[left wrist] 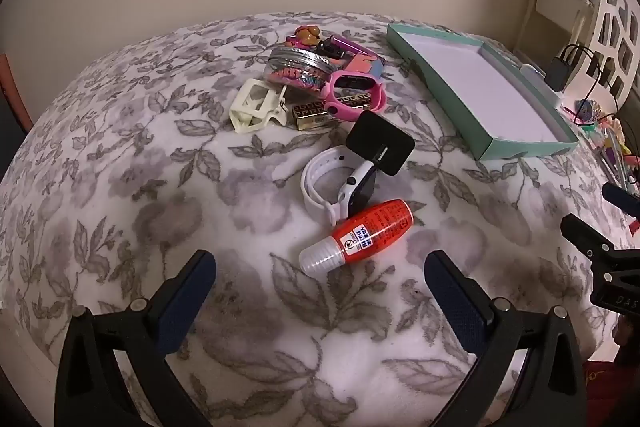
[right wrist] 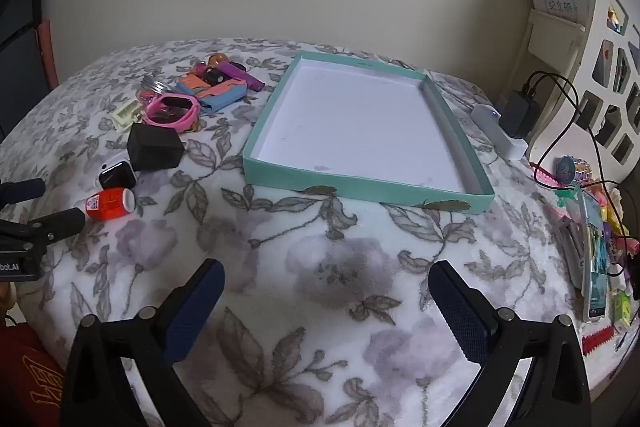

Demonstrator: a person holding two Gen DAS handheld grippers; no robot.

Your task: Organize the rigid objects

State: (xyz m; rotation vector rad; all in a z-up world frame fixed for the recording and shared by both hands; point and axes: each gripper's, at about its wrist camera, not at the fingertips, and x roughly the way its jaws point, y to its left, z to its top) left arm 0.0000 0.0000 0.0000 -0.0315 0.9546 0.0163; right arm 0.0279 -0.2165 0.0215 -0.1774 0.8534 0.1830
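A pile of small objects lies on the floral blanket: an orange bottle with a white cap (left wrist: 356,237) (right wrist: 109,203), a white smartwatch (left wrist: 340,185) (right wrist: 117,174), a black block (left wrist: 380,143) (right wrist: 154,147), a pink watch (left wrist: 356,93) (right wrist: 172,109), a cream clip (left wrist: 256,107), a gold box (left wrist: 312,115), a glass jar (left wrist: 300,69). A teal box with a white inside (right wrist: 360,123) (left wrist: 480,91) is empty. My left gripper (left wrist: 320,283) is open, just short of the orange bottle. My right gripper (right wrist: 326,295) is open over bare blanket in front of the box.
A black charger with cable (right wrist: 518,115) and a white power strip (right wrist: 496,131) lie right of the box. Colourful toys and a phone (right wrist: 596,255) crowd the right edge. A white shelf (right wrist: 560,23) stands against the wall at the back right.
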